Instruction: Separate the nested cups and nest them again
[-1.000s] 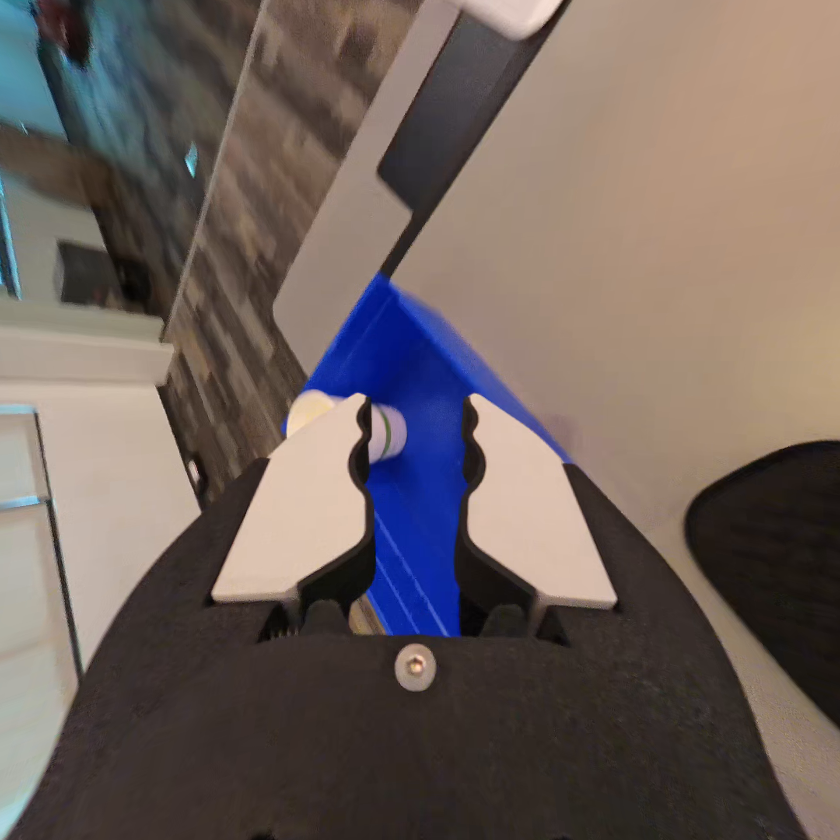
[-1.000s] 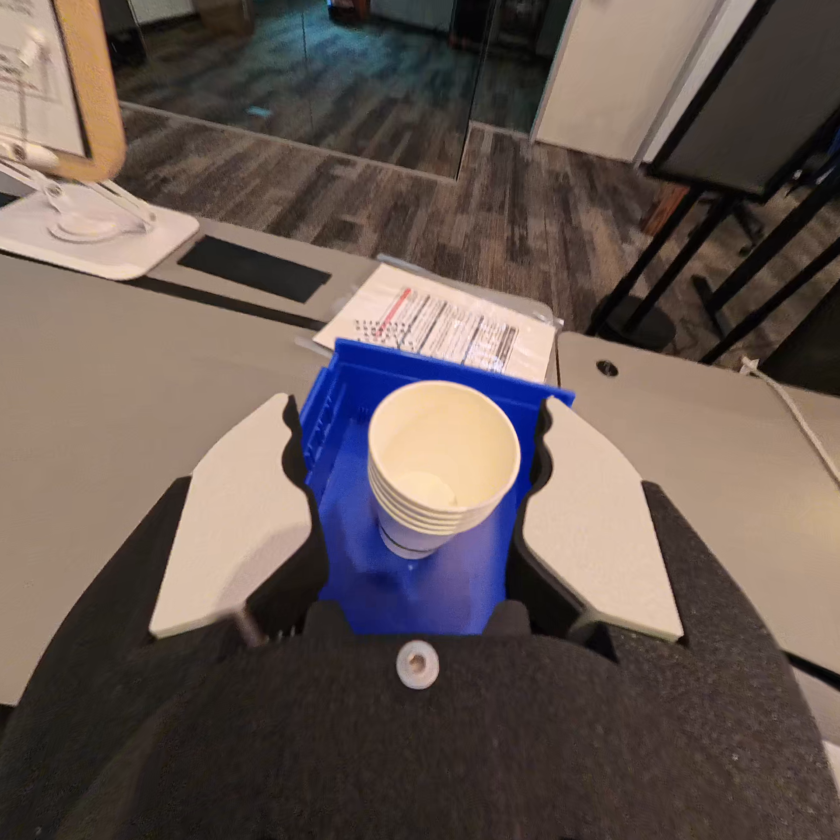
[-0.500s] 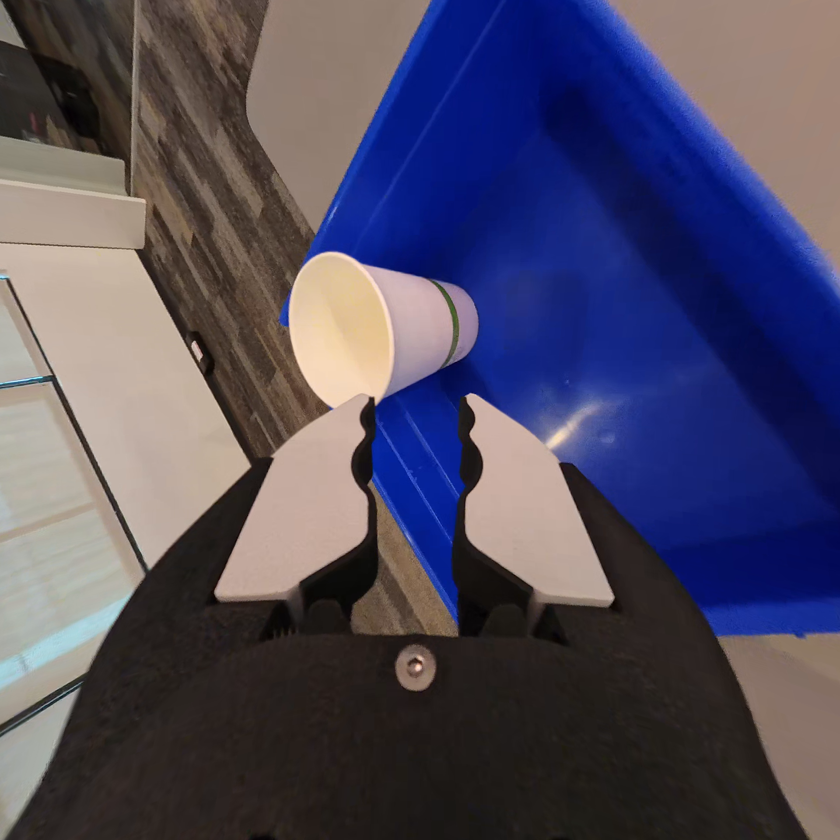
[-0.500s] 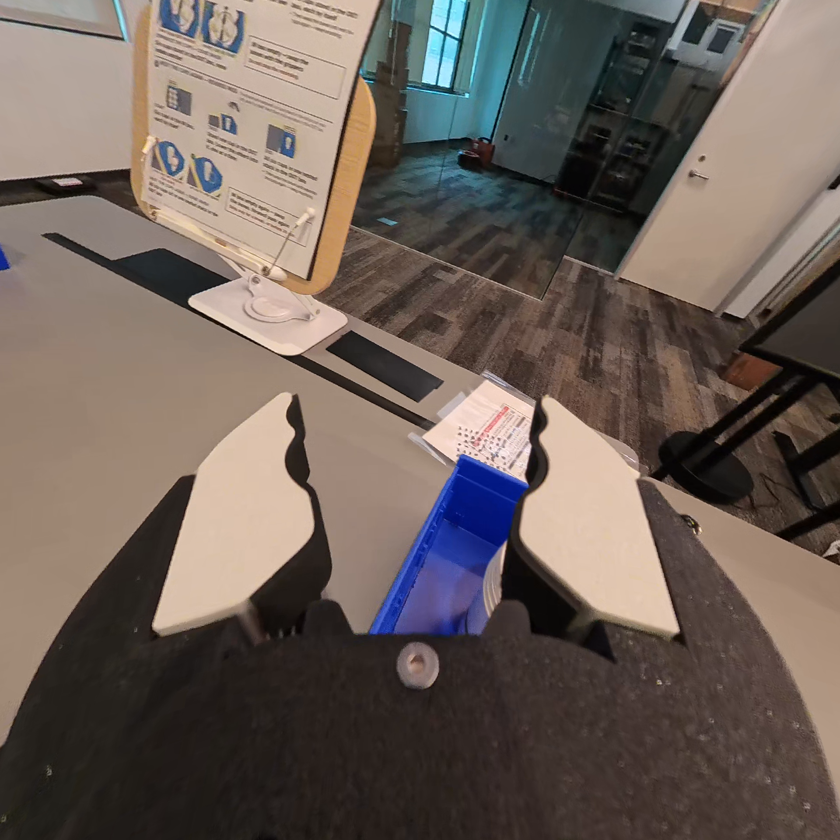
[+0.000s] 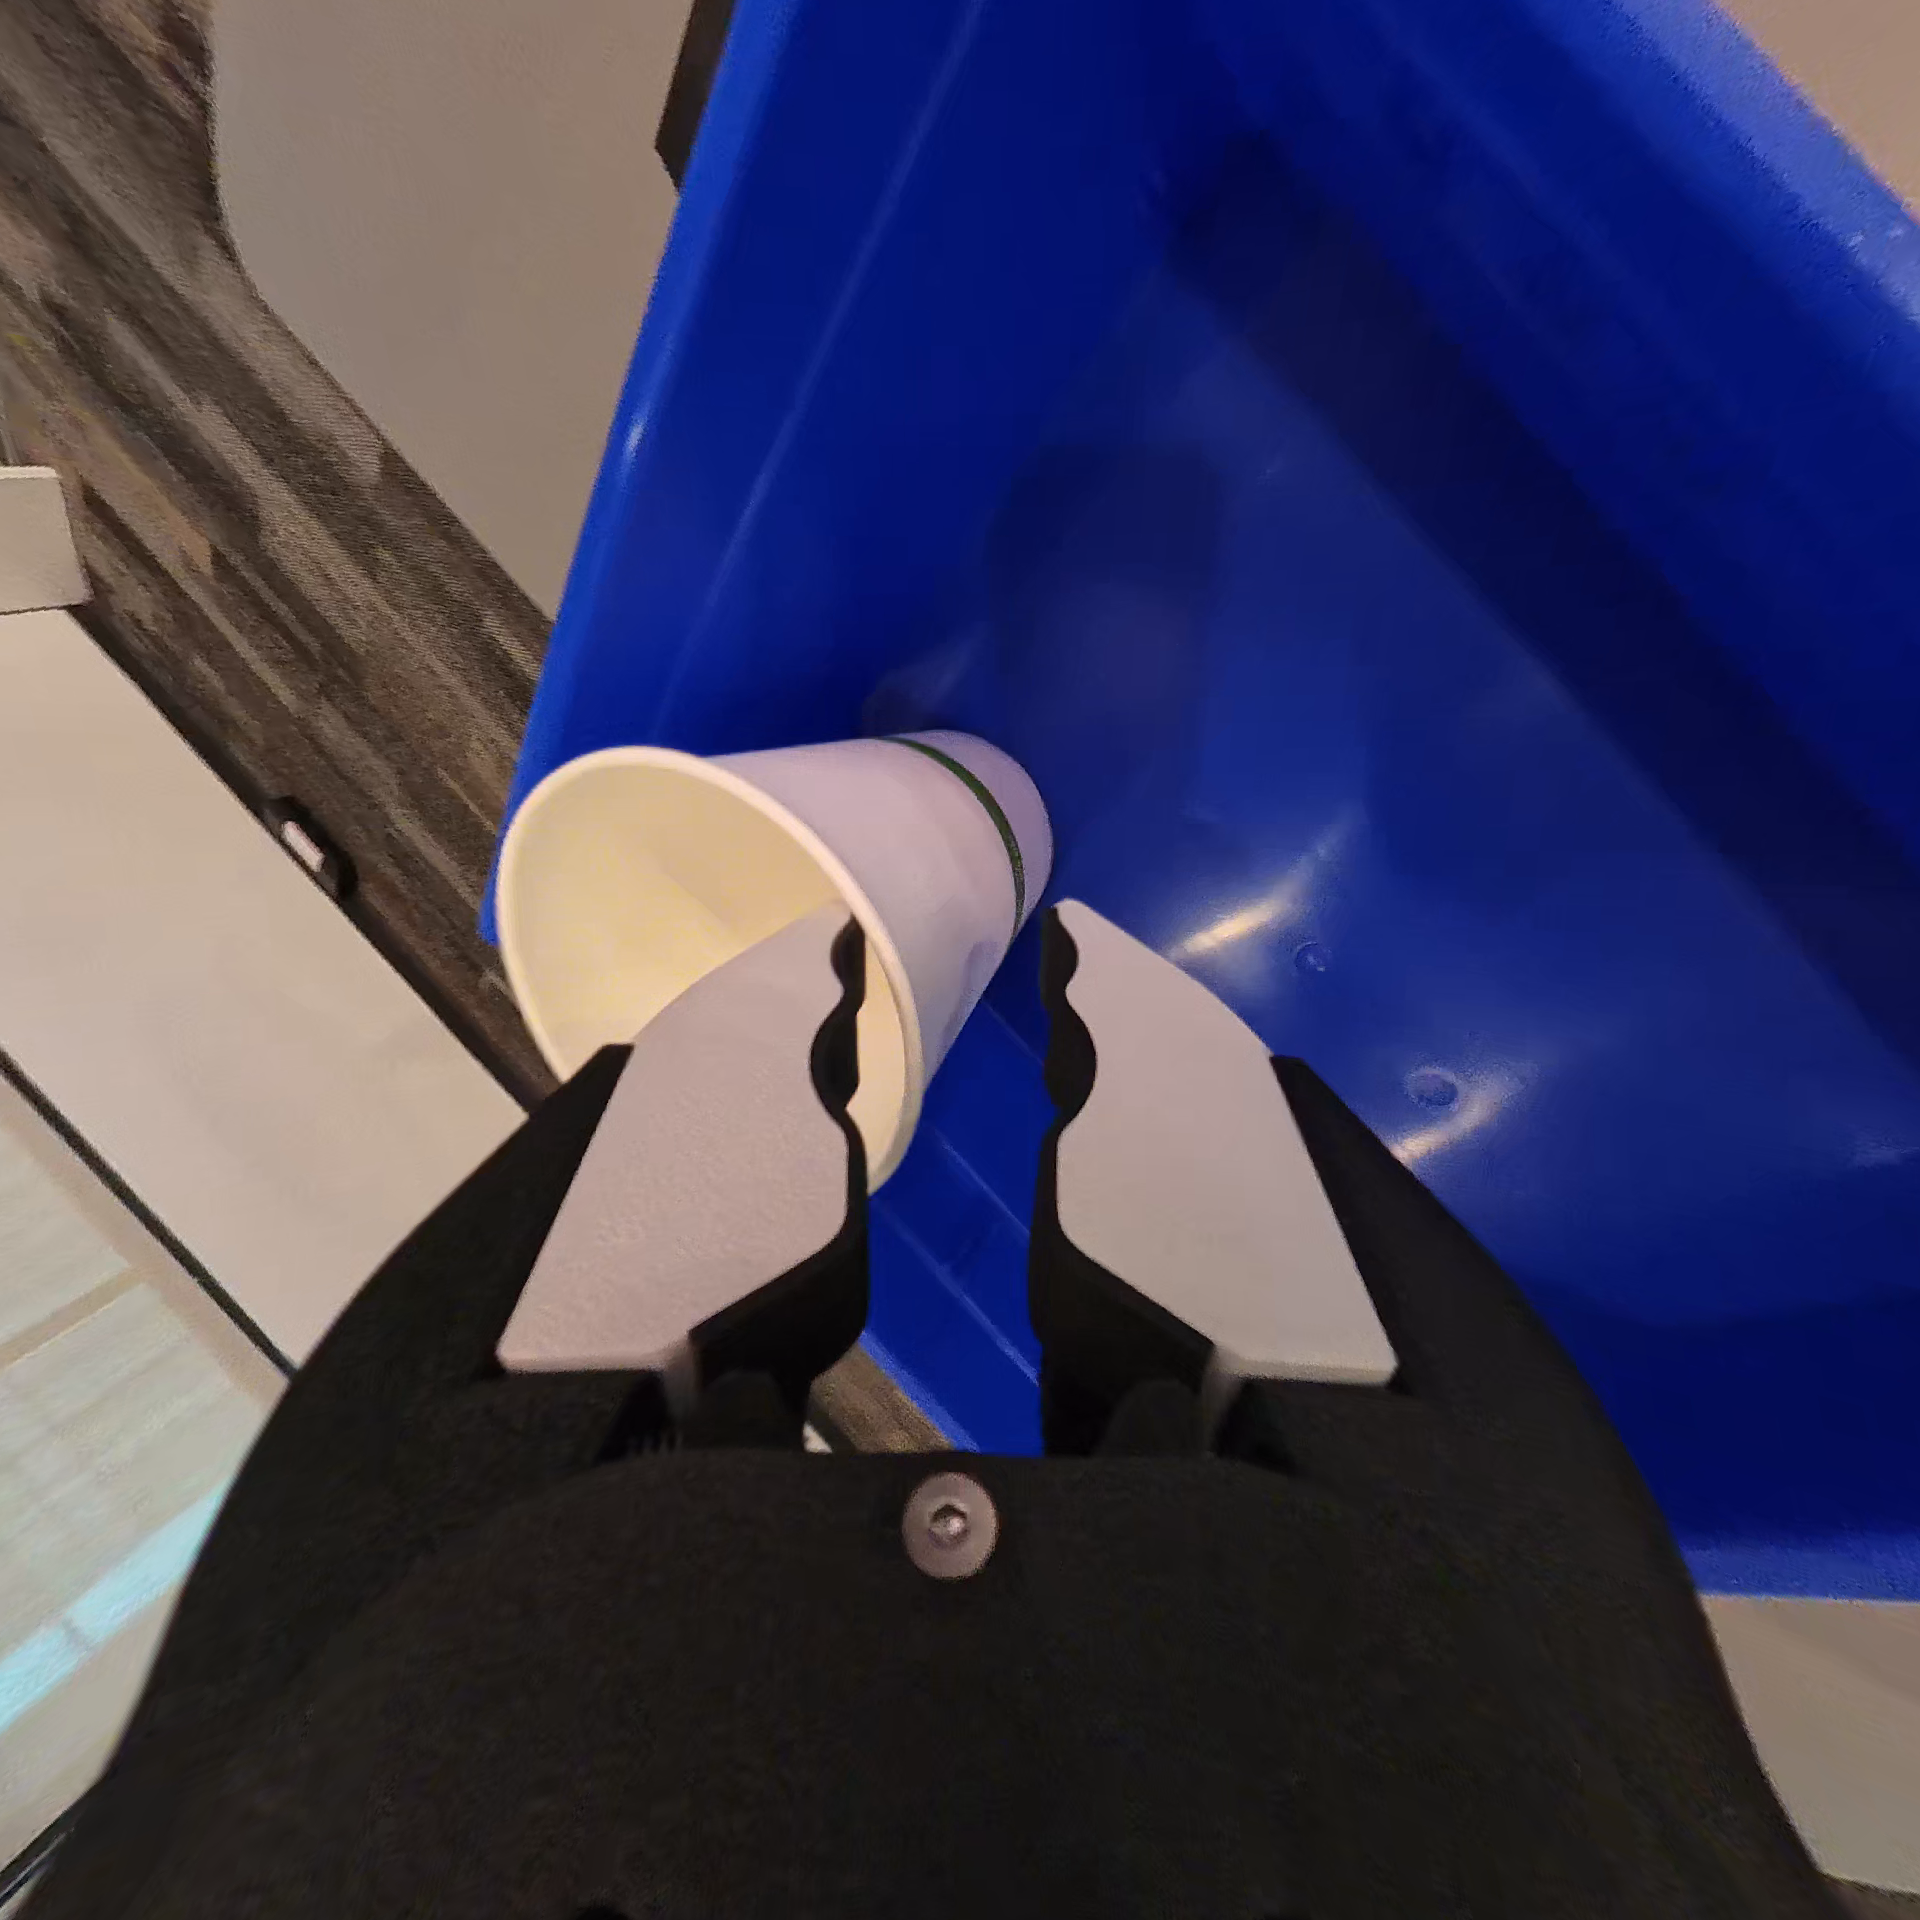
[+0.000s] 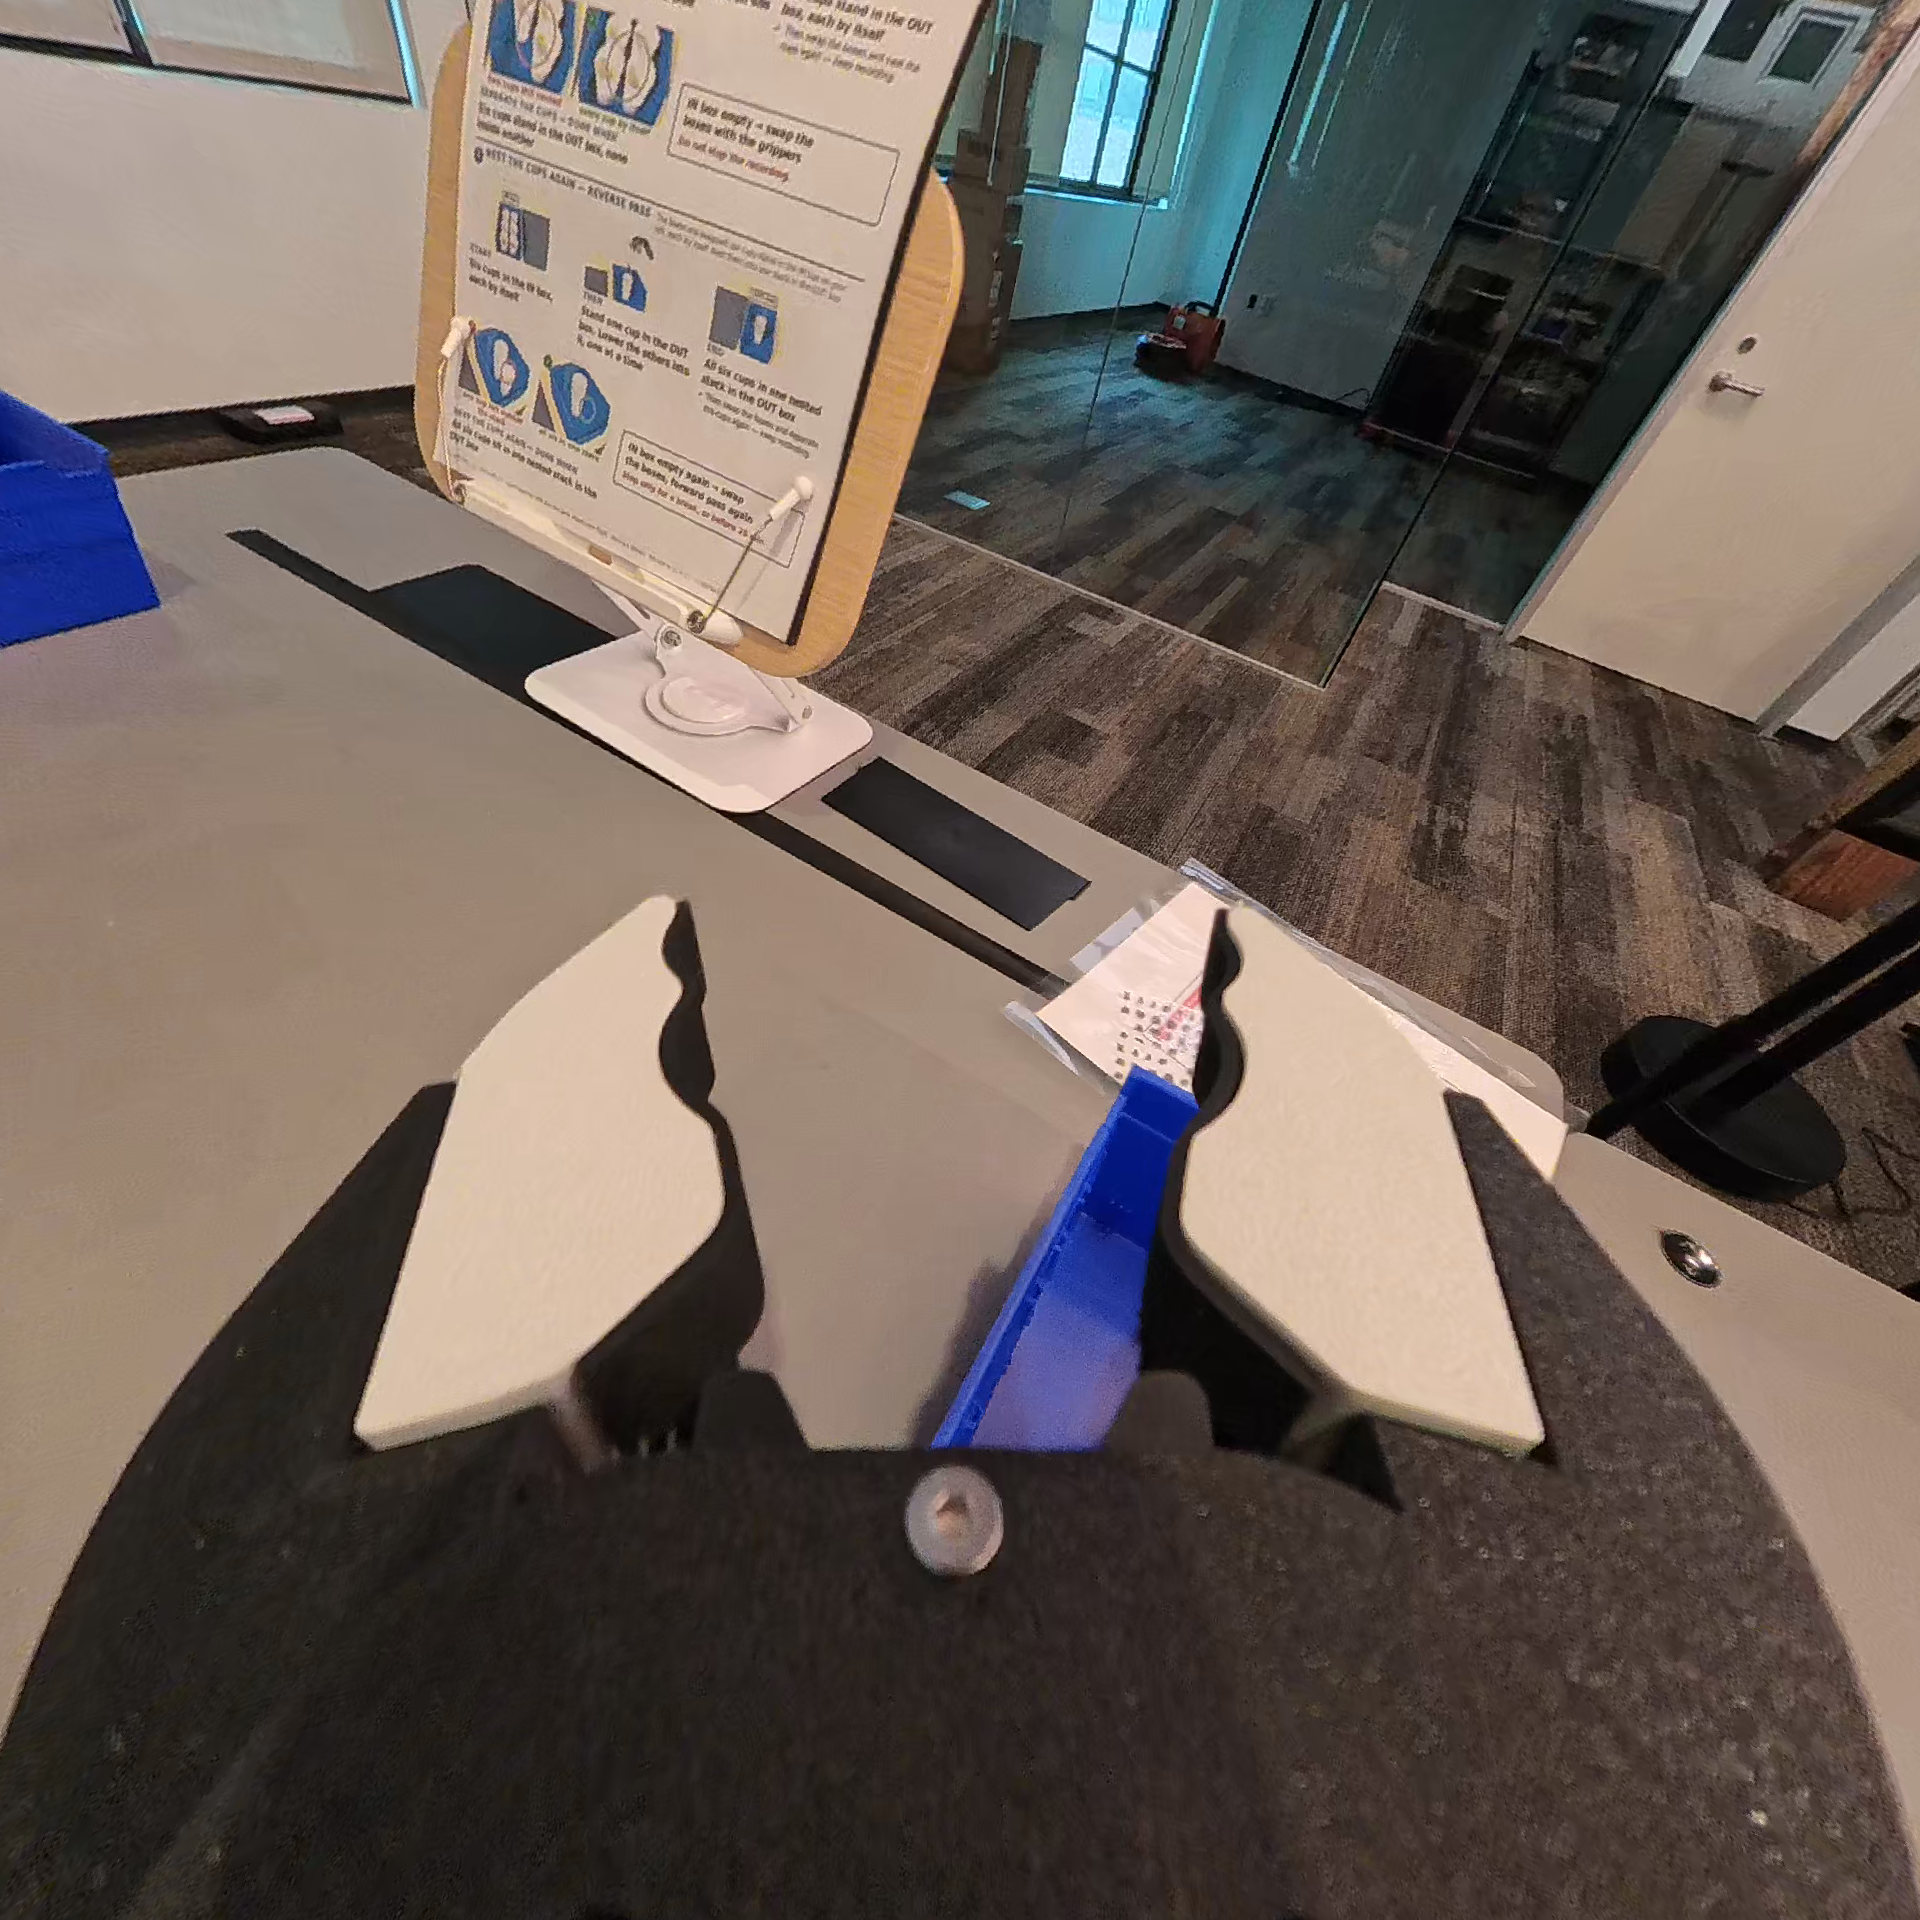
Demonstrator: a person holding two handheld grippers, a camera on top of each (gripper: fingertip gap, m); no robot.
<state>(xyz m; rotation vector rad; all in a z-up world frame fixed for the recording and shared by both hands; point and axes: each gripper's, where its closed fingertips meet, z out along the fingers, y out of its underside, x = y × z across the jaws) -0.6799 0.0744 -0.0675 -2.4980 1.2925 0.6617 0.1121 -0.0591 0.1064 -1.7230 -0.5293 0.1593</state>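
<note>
In the left wrist view, a single white paper cup [image 5: 852,831] with a green band sits in a blue bin [image 5: 1455,623]; the view is rolled, so the cup's mouth faces left. My left gripper [image 5: 948,925] is open a little and straddles the cup's wall near the rim, with one finger [image 5: 707,1122] in the mouth and the other outside. In the right wrist view, my right gripper [image 6: 948,925] is wide open and empty above the grey table [image 6: 312,883]. The edge of a blue bin [image 6: 1081,1299] shows low between its fingers. No cup stack shows there.
An instruction board on a white stand [image 6: 707,717] stands at the table's far edge. A bagged paper sheet [image 6: 1143,997] lies beyond the bin. A second blue bin [image 6: 62,540] is at the far left. Carpeted floor lies beyond the table.
My left gripper has closed in on the single cup, and one finger is now inside its mouth. My right gripper has risen and turned left, so the stacked cups have left its view.
</note>
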